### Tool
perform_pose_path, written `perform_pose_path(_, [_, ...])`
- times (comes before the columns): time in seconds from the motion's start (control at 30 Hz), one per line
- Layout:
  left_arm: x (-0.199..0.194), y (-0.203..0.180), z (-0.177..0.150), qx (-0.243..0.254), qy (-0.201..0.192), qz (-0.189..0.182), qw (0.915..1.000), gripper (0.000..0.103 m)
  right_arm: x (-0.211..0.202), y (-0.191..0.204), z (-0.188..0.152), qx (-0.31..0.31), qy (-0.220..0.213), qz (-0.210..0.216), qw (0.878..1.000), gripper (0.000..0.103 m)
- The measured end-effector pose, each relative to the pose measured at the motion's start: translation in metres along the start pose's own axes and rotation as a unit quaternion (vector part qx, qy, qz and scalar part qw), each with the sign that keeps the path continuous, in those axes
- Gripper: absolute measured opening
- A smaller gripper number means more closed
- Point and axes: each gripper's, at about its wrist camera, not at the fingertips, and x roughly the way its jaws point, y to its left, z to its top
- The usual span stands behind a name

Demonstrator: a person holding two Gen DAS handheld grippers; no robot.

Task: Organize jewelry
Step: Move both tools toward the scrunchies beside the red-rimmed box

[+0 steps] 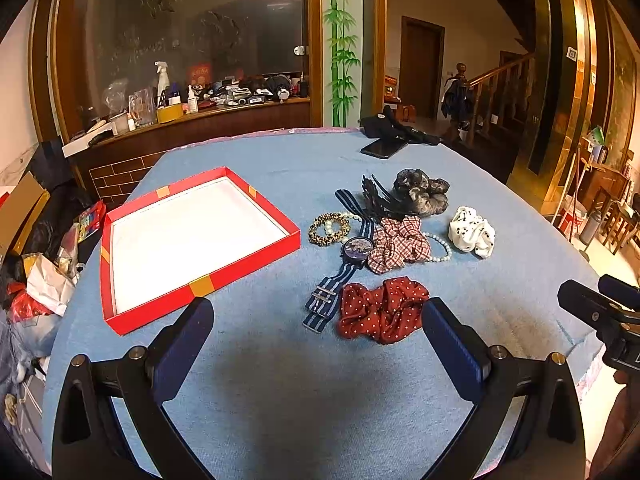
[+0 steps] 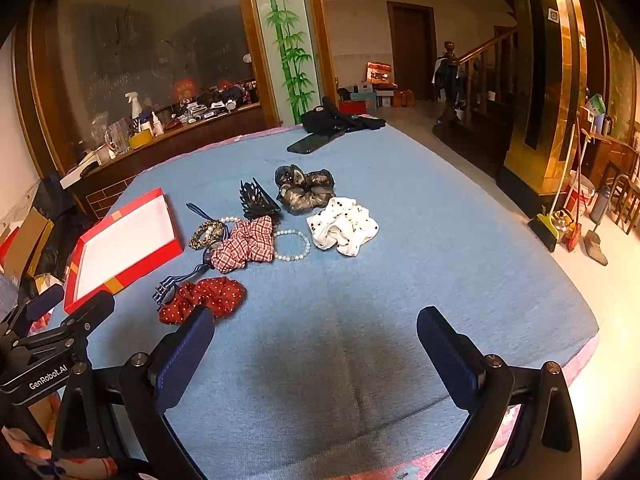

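A red box point(image 1: 248, 262) with a white inside lies empty on the blue cloth, left of a pile: red dotted scrunchie point(image 1: 382, 312), striped-strap watch point(image 1: 357, 249), plaid scrunchie point(image 1: 398, 244), pearl bracelet point(image 1: 442, 246), white dotted scrunchie point(image 1: 472, 232), grey scrunchie point(image 1: 422, 196), black claw clip point(image 1: 380, 200), leopard scrunchie point(image 1: 328, 229). My left gripper point(image 1: 318, 312) is open above the cloth, its right finger beside the red scrunchie. My right gripper point(image 2: 316, 320) is open, near the red scrunchie point(image 2: 204, 298); the box point(image 2: 120, 248) lies at the left.
A black phone point(image 1: 382, 147) and a black pouch point(image 1: 394, 128) lie at the table's far edge. A cluttered counter point(image 1: 192, 104) stands behind. Bags and boxes point(image 1: 36, 264) sit left of the table. The cloth's right edge point(image 2: 576, 344) drops to the floor.
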Motion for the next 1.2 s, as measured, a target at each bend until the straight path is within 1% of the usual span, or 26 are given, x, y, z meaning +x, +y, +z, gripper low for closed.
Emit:
perform_pose_path(0.67, [0.014,-0.002,-0.001,0.009,0.018,-0.006,0.9998,0.103,0.014,0.001,0.001,-0.003,0.014,0.001,1.0,0.103])
perform_pose_path(0.83, [0.031,0.0,-0.001,0.001,0.047,-0.02,0.9987,0.103,0.028,0.002,0.01,-0.01,0.028,0.002,1.0,0.103])
perform_pose_path(0.97, [0.043,0.002,-0.004,-0.001,0.064,-0.021,0.9977,0.103,0.037,-0.003,0.019,0.003,0.035,0.006,0.999,0.103])
perform_pose_path(1.2, [0.054,0.008,-0.004,-0.009,0.077,-0.026,0.9967,0.103,0.049,-0.008,0.029,0.007,0.04,0.003,0.999,0.103])
